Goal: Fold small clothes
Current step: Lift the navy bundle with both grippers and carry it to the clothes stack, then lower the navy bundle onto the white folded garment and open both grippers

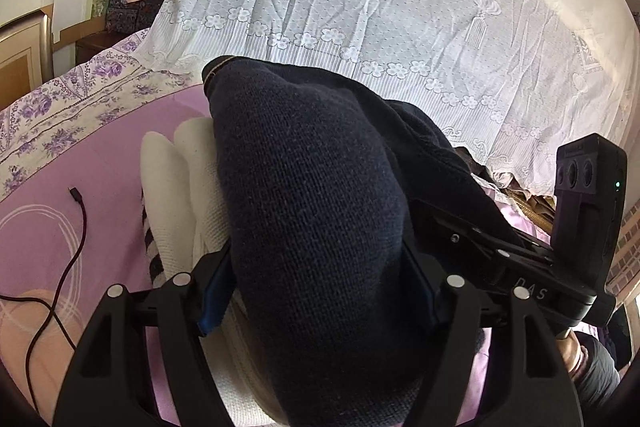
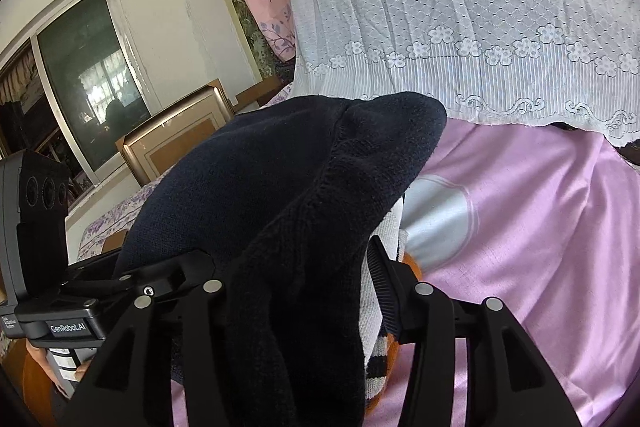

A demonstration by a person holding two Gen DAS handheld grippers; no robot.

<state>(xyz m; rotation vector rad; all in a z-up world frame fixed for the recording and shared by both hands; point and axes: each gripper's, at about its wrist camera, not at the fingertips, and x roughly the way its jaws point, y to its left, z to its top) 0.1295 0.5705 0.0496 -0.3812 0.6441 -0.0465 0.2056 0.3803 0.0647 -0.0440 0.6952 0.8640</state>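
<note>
The dark navy knit garment (image 1: 320,227) bulges between the fingers of the left gripper (image 1: 316,291), whose blue pads press its sides: clenched on it. In the right wrist view the same knit drapes through the right gripper (image 2: 304,291); its right pad stands clear, so whether it grips is unclear. A white-and-striped garment (image 1: 180,179) lies beneath, on the pink bedsheet (image 2: 540,227). Open sheet spreads rightward. Only the left view shows a black cable (image 1: 60,267). Beyond hangs a white lace cover (image 1: 380,7).
</note>
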